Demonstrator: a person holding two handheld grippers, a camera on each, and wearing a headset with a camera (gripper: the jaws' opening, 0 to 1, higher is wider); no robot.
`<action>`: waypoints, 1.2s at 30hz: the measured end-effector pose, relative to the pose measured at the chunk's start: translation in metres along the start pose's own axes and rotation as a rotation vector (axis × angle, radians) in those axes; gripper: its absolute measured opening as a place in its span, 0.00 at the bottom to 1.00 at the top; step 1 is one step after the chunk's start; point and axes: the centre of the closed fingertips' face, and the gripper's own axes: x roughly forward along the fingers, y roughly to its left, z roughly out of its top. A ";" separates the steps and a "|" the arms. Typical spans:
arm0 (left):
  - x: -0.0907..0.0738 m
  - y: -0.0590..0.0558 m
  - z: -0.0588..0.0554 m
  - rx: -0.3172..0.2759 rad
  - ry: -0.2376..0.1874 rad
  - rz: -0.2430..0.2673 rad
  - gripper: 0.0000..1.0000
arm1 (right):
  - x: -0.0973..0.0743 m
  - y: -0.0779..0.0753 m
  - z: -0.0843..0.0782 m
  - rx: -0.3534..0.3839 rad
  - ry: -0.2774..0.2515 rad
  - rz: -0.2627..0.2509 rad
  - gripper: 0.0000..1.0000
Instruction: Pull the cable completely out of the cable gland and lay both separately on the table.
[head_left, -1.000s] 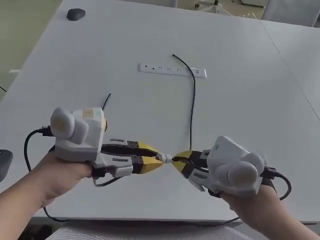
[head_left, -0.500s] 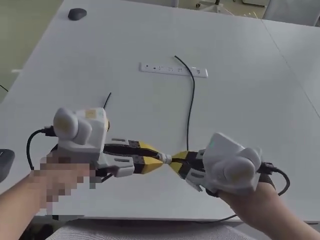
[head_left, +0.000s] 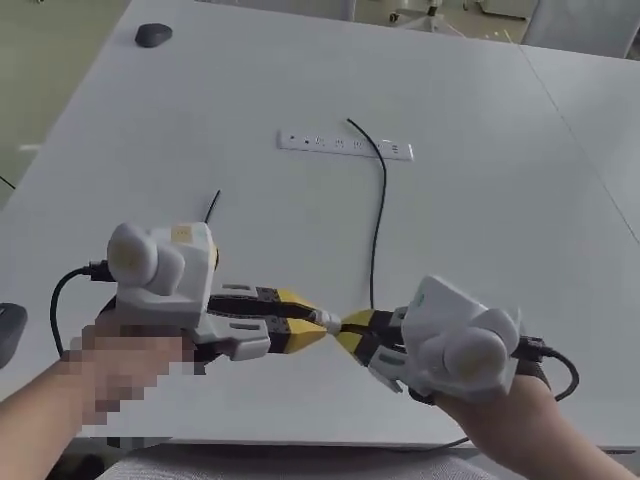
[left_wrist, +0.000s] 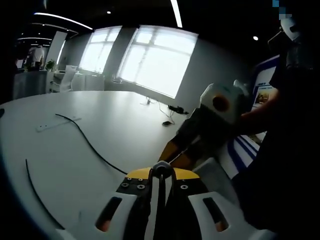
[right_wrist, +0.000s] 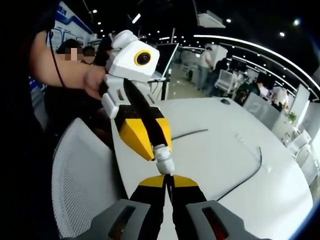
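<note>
The left gripper (head_left: 320, 322) has its jaws closed on the white cable gland (head_left: 331, 320), held above the surface (head_left: 480, 200) well to the near side of the power strip (head_left: 345, 143). The right gripper (head_left: 348, 333) meets it tip to tip. Its jaws pinch the black cable (head_left: 381, 200), which runs from the gland across the surface and over the power strip's end.

Two grippers (head_left: 318, 324) (head_left: 348, 336), two cables (head_left: 383, 200) (head_left: 212, 205), one gland (head_left: 331, 320), one power strip (head_left: 345, 144), one mouse (head_left: 153, 34)
</note>
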 end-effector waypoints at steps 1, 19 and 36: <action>0.000 0.000 0.000 -0.008 -0.003 -0.005 0.16 | -0.001 0.000 0.001 0.000 -0.001 -0.002 0.00; 0.002 0.005 -0.001 -0.108 0.005 -0.011 0.16 | 0.001 -0.006 0.001 -0.019 -0.004 -0.030 0.00; 0.003 0.012 0.000 -0.148 -0.006 0.002 0.16 | 0.003 -0.010 0.003 -0.082 0.001 -0.058 0.00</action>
